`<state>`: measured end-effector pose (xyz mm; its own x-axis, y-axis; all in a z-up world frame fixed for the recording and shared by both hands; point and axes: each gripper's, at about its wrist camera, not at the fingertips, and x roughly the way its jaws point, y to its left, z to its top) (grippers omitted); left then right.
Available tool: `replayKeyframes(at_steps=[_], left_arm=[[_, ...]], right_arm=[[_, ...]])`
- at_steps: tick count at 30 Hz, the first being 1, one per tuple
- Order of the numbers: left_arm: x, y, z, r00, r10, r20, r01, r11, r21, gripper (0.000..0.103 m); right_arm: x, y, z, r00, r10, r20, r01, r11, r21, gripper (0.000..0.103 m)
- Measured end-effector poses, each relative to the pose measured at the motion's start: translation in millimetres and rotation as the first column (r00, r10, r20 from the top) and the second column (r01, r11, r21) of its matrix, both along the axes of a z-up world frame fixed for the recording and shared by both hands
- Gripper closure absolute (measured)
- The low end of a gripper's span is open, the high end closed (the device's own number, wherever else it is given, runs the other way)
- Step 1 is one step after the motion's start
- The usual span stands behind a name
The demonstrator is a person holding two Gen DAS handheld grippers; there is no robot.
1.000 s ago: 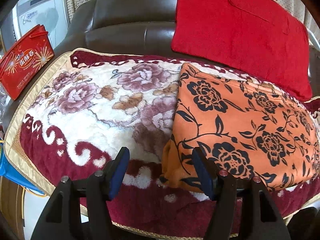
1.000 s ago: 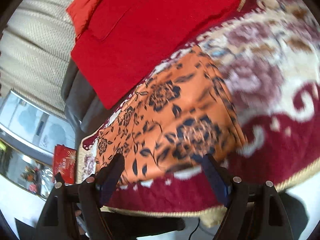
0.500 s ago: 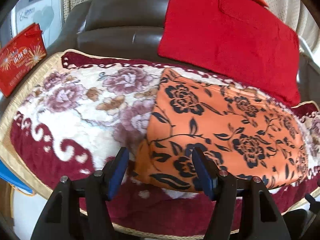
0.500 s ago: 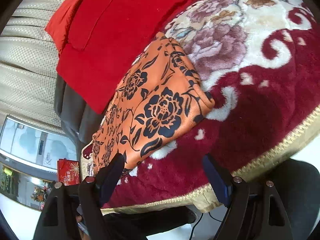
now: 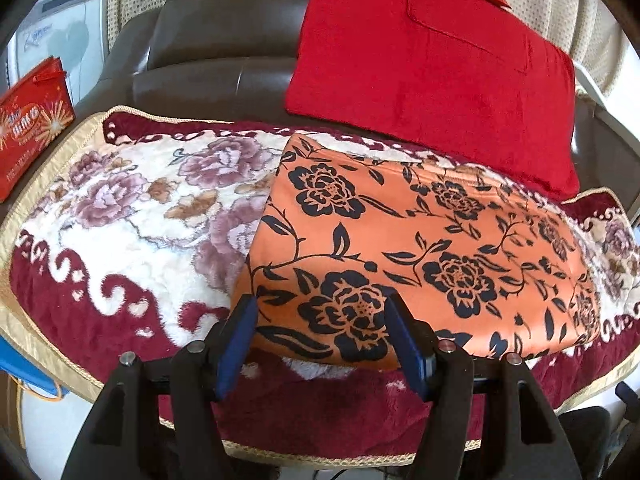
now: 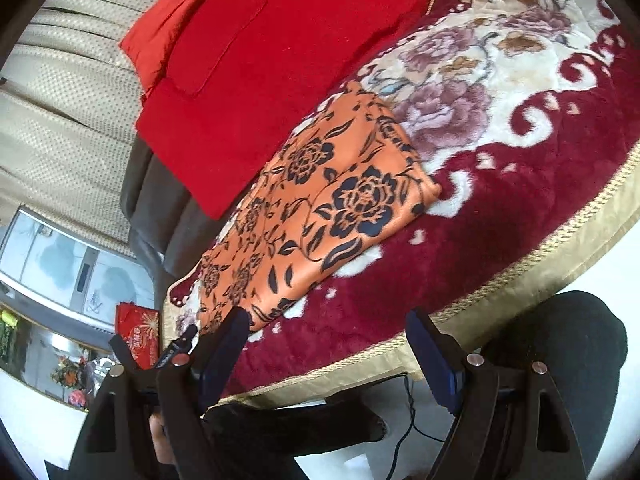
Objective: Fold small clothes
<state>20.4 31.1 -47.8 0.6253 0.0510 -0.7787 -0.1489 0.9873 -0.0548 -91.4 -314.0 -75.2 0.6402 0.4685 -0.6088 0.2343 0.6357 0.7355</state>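
An orange cloth with a black flower print lies folded flat on a plush floral blanket that covers a sofa seat. My left gripper is open at the cloth's near left corner, which shows between its blue pads without being pressed. In the right wrist view the same cloth stretches away from the blanket's front edge. My right gripper stands open over that gold-trimmed edge with nothing between its fingers, its left finger close to the cloth's near end.
A red cushion leans on the dark leather sofa back behind the cloth. A red gift box stands at the left end. A person's dark trouser legs and a cable on the white floor lie below the blanket edge.
The left gripper has slid right, so the cloth's corner now sits between its fingers. The right gripper has drawn back from the cloth toward the blanket's front edge. Both stayed open.
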Motion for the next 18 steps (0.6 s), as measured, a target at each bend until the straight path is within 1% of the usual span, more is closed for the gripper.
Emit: replayKeyframes(at_steps=[2, 6, 12, 18], left_arm=[[0.8, -6.6, 1.4, 1.0, -0.009, -0.011, 0.01, 0.999, 0.035, 0.037], [2.8, -19.9, 7.8, 1.0, -0.025, -0.008, 0.025, 0.996, 0.082, 0.037], [13.1, -35.3, 10.8, 0.999, -0.036, -0.012, 0.037, 0.994, 0.107, 0.037], [23.1, -43.4, 3.4, 0.998, -0.042, -0.038, 0.046, 0.992, 0.119, 0.037]], right_arm=[[3.0, 1.1, -5.1, 1.0, 0.001, 0.002, -0.001, 0.999, 0.035, 0.019], [16.3, 7.3, -26.9, 1.0, 0.024, -0.016, -0.023, 0.996, 0.088, 0.019], [41.2, 19.9, -54.7, 0.996, 0.065, -0.053, -0.058, 0.99, 0.127, 0.019], [56.1, 9.1, -69.5, 0.997, 0.025, -0.068, -0.014, 0.989, 0.15, 0.019]])
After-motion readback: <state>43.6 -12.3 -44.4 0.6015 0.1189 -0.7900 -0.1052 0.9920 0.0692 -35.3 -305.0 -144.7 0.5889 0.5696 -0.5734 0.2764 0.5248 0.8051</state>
